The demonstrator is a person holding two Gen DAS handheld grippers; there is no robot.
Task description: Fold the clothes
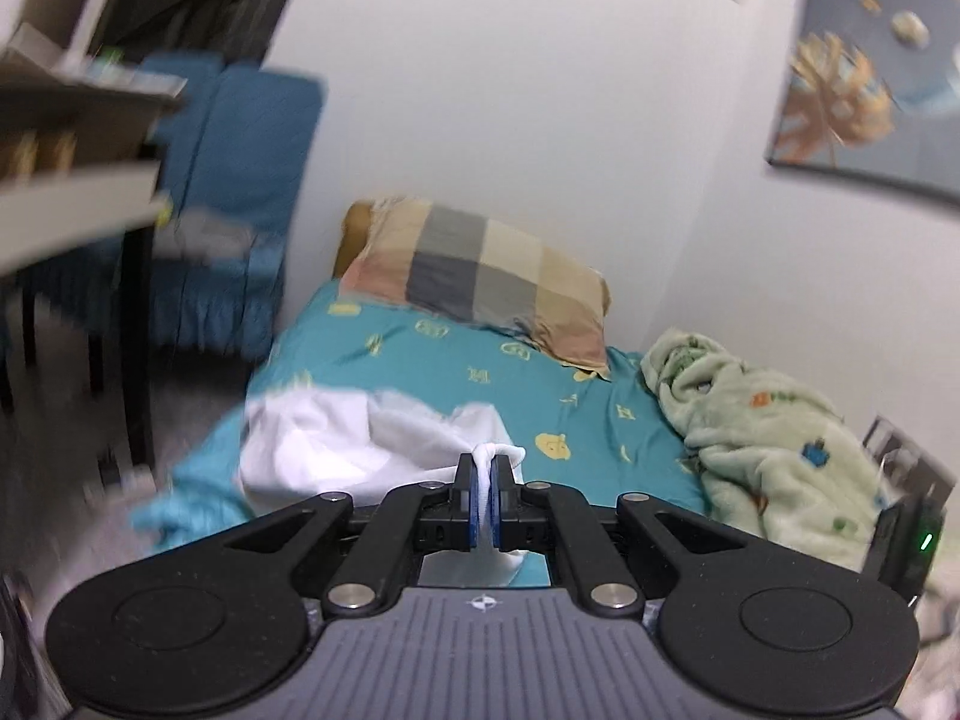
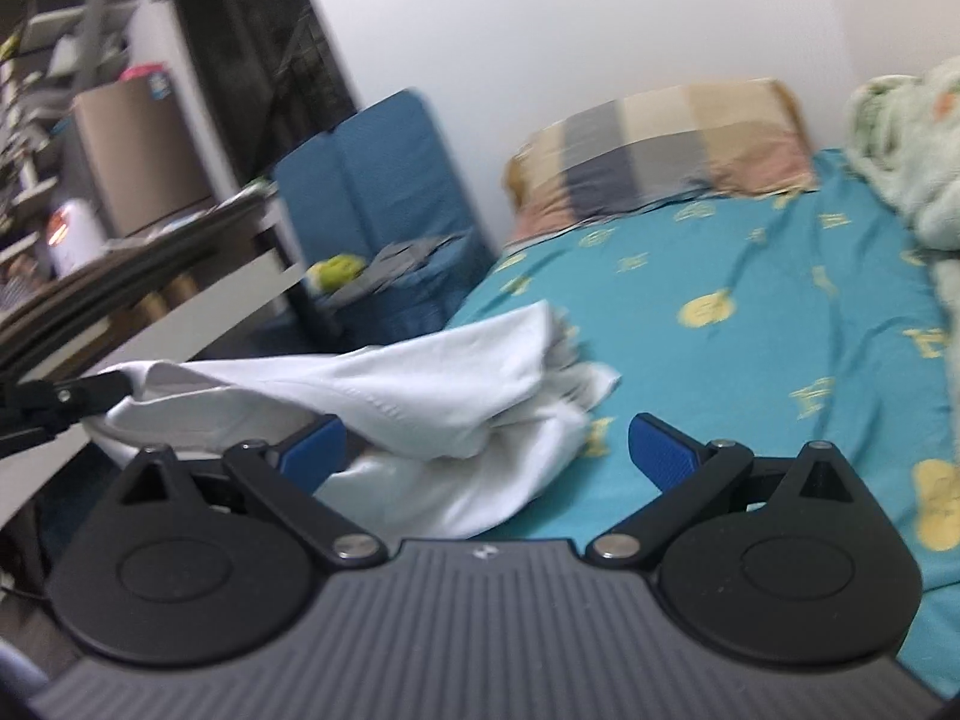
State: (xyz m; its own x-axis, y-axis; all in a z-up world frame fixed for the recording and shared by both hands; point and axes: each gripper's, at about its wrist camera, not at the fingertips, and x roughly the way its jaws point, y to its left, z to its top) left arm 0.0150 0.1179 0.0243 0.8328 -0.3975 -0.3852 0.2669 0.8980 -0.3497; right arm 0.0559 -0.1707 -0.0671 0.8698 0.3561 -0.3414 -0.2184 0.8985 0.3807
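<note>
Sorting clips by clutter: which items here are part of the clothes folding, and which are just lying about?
Part of the job:
white garment
left gripper, shut on its edge
right gripper, open beside it
bed sheet, the work surface

Lying about:
checked pillow
green blanket
blue chair
wall picture
cardboard box

White garment [image 2: 432, 384]; teal sheet [image 2: 750, 324] w/ yellow motifs; checked pillow [image 1: 480, 276], beige/grey/pink; pale-green blanket [image 1: 768, 438].

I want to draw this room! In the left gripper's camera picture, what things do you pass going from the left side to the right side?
Table → blue folded mattress → white garment → checked pillow → green blanket → wall picture.
</note>
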